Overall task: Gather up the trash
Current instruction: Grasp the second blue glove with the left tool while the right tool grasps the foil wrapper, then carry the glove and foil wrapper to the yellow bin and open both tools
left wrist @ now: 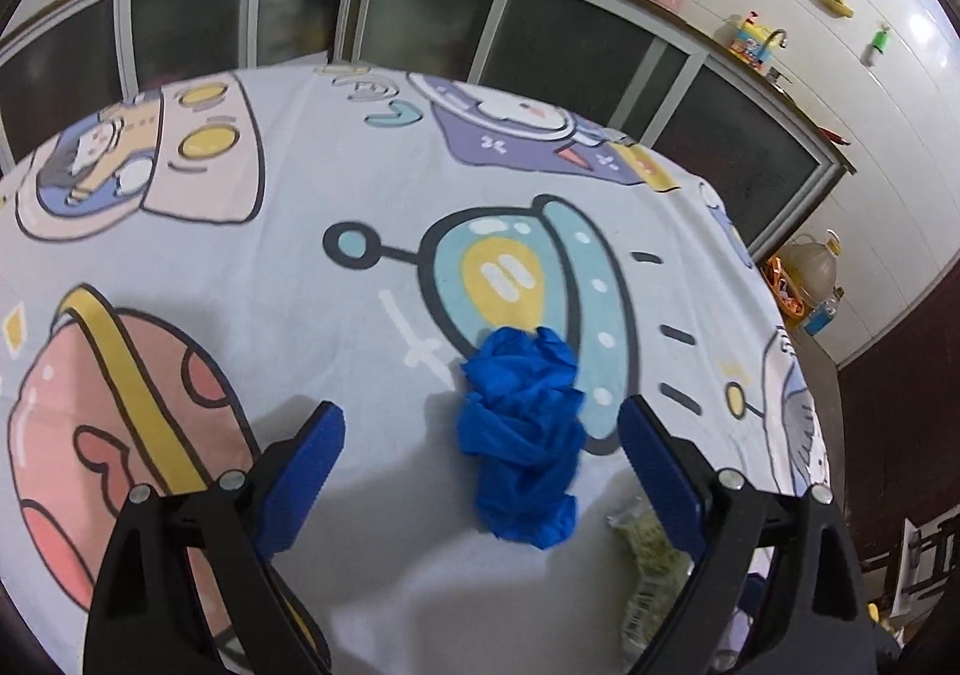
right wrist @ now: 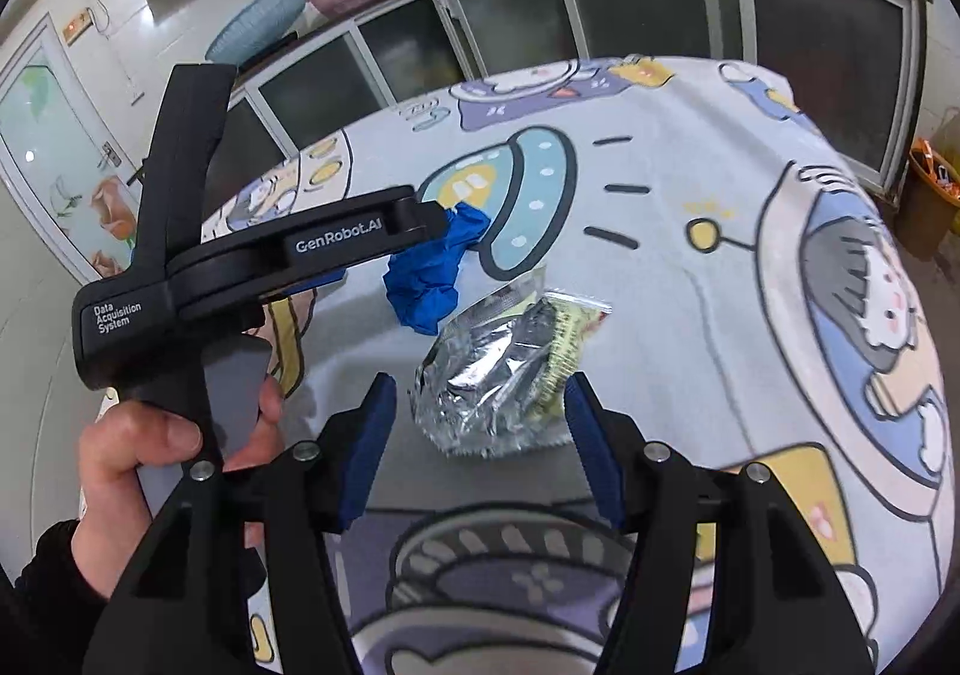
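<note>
While the desk (left wrist: 252, 267) under its cartoon-print cloth takes up most of both views, the trash lies in the middle of it: a crumpled foil wrapper (right wrist: 498, 369) and, just beside it on the far side, a balled-up blue glove (left wrist: 519, 435). Both lie loose on the cloth, neither lifted. Right claw (right wrist: 480, 423) hangs over the wrapper with its jaws about half open, the foil between the blue pads but not pinched. Left claw (left wrist: 480, 435), held in a hand (right wrist: 150, 447), stands wide open over the glove and grips nothing. Likely risks: the stiff, slippery foil may skid out of the pads as they close, a low approach may catch the loose cloth along with the trash, and with the two pieces so near each other the claws may knock together
</note>
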{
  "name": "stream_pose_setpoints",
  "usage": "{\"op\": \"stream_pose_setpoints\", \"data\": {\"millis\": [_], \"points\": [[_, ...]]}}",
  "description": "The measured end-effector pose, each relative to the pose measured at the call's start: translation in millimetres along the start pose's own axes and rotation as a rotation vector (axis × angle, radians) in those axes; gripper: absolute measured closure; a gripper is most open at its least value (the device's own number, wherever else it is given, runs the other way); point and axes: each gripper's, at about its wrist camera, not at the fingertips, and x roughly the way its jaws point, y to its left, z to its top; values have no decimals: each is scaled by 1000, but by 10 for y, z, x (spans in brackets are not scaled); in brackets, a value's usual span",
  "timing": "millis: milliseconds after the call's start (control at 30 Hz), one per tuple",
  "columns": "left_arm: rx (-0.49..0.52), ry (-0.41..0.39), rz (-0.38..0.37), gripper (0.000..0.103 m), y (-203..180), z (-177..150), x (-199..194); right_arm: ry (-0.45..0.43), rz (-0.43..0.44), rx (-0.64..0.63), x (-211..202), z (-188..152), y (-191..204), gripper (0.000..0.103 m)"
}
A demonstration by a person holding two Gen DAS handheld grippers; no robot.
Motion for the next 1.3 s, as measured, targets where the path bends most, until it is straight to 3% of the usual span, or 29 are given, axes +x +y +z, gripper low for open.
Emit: {"op": "stream_pose_setpoints", "data": {"millis": [100, 167, 267, 400, 500, 767, 933, 1300], "points": [[3, 21, 4, 26, 12, -15, 90, 21, 10, -2, 105, 16, 20, 56], [11, 25, 13, 27, 12, -17, 128, 33, 7, -4, 151, 12, 38, 58], [7, 25, 23, 39, 24, 4, 166, 62, 19, 12, 229, 15, 20, 74], [0, 43, -25, 84, 28, 49, 196, 84, 17, 32, 275, 16, -12, 90], [-6, 36, -34, 95, -6, 53, 161, 100, 32, 56, 274, 42, -47, 95], [-33, -3, -85, 97, 45, 2, -203, 98, 92, 88, 2, 30, -111, 96], [-29, -27, -75, 97, 103, -103, -485, 76, 106, 89, -252, -48, -126, 96], [42, -50, -44, 97, 109, -675, -1000, 41, 104, 93, -797, -406, -213, 96]]}}
